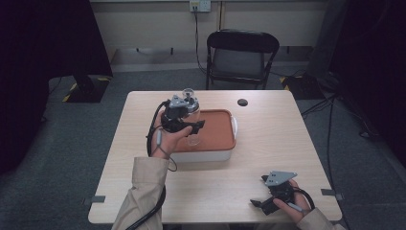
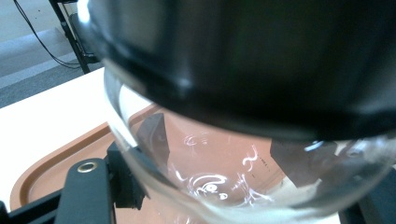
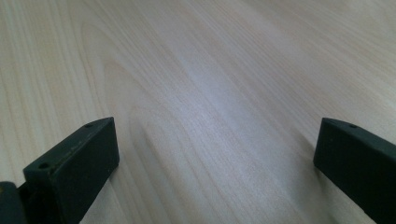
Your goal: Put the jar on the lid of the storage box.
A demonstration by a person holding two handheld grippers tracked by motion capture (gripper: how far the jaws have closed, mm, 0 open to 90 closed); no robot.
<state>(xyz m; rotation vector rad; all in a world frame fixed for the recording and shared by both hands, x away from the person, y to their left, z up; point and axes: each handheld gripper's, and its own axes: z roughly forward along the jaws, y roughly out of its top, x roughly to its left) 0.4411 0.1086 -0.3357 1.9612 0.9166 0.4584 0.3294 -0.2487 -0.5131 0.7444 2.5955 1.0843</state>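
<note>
The left gripper point(image 1: 194, 127) is pinching a clear glass jar point(image 1: 192, 117) above the orange-lidded box point(image 1: 218, 129); the right gripper point(image 1: 261, 203) is resting spread near the table's point(image 1: 268, 139) near right corner.

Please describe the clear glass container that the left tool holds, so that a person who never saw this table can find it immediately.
Look at the wooden table, then at the white box with the reddish-brown lid near its middle. Over the lid's left part, the left tool is closed on a glass jar. It is the one transparent thing there, with a dark band around it and a rounded top.
</note>
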